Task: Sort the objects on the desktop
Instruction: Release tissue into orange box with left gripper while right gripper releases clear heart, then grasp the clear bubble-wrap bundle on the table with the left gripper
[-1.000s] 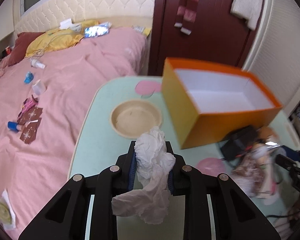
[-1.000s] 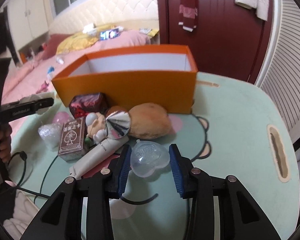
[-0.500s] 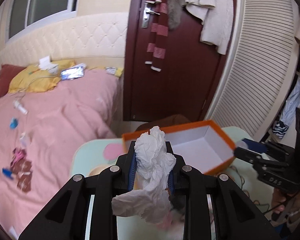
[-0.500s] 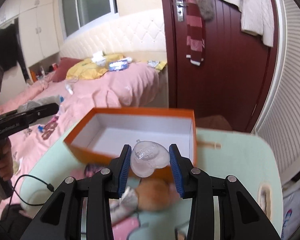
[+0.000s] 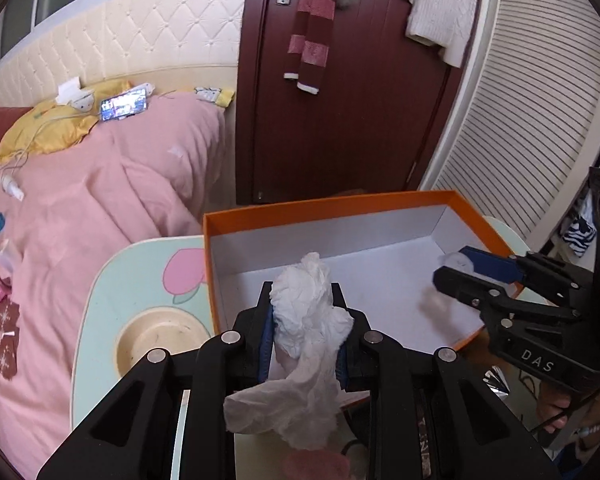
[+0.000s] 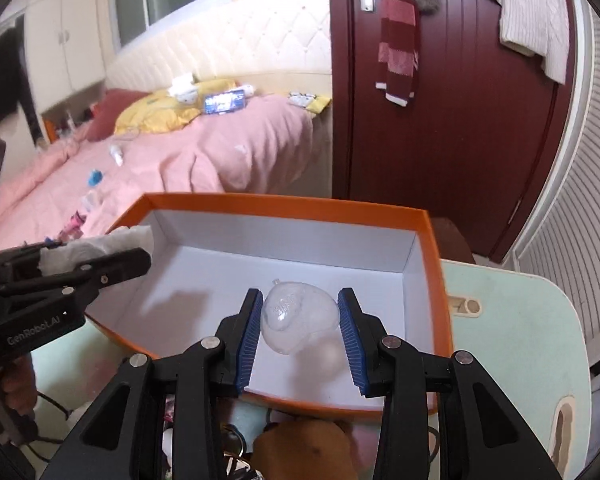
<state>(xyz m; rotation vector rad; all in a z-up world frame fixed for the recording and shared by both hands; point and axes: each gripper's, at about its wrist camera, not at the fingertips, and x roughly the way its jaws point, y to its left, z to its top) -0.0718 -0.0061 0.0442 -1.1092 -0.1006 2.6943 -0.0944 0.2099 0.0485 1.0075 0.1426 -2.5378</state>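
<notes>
1. Left wrist view: my left gripper point(image 5: 302, 330) was clamped on a crumpled white tissue point(image 5: 306, 344), held at the near wall of the orange box point(image 5: 324, 206). The box floor showed bare white where I could see it. A shallow beige dish point(image 5: 160, 346) sat on the table point(image 5: 108, 280) at about 9 o'clock from the tissue. At 3 o'clock my right gripper point(image 5: 456, 268) reached over the box; what it carried was only a pale blur there.

2. Right wrist view: my right gripper's jaws stood parted around a clear heart-shaped plastic case point(image 6: 298, 316), with a gap on the right side; I could not tell whether the case was falling or already lying on the box floor. I judged that sorting was partway done: a brown plush lump point(image 6: 304, 450) and tangled bits at 6 o'clock sat outside the box, cut off by the frame edge.
</notes>
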